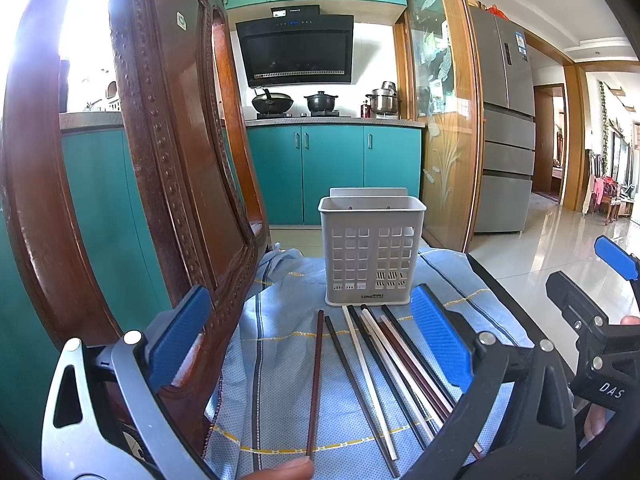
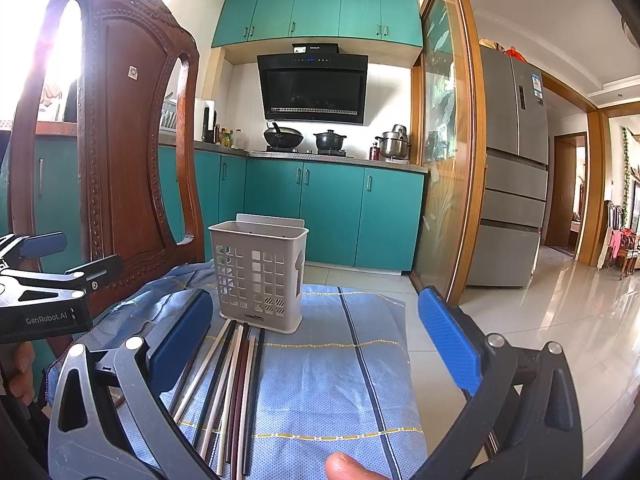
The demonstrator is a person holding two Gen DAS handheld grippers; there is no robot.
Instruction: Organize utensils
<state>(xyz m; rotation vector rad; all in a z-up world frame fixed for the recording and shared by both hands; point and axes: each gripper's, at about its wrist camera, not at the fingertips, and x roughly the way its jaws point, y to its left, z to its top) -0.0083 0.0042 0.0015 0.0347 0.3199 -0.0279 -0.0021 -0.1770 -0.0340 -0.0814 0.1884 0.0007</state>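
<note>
A grey slotted utensil holder (image 1: 371, 249) stands upright on a blue cloth (image 1: 280, 360); it also shows in the right wrist view (image 2: 259, 270). Several chopsticks (image 1: 380, 368), dark, white and maroon, lie flat on the cloth in front of it, also in the right wrist view (image 2: 234, 384). My left gripper (image 1: 310, 342) is open and empty, its fingers straddling the chopsticks. My right gripper (image 2: 316, 344) is open and empty, to the right of the chopsticks; its left finger (image 2: 182, 344) lies over their left edge. The right gripper (image 1: 612, 276) shows at the left view's right edge.
A carved wooden chair back (image 1: 168, 152) rises close on the left, touching the left finger; it also shows in the right view (image 2: 120, 140). Teal kitchen cabinets (image 1: 332, 172), a stove with pots, a glass partition (image 1: 444, 120) and a fridge (image 1: 508, 128) stand behind. Tiled floor lies to the right.
</note>
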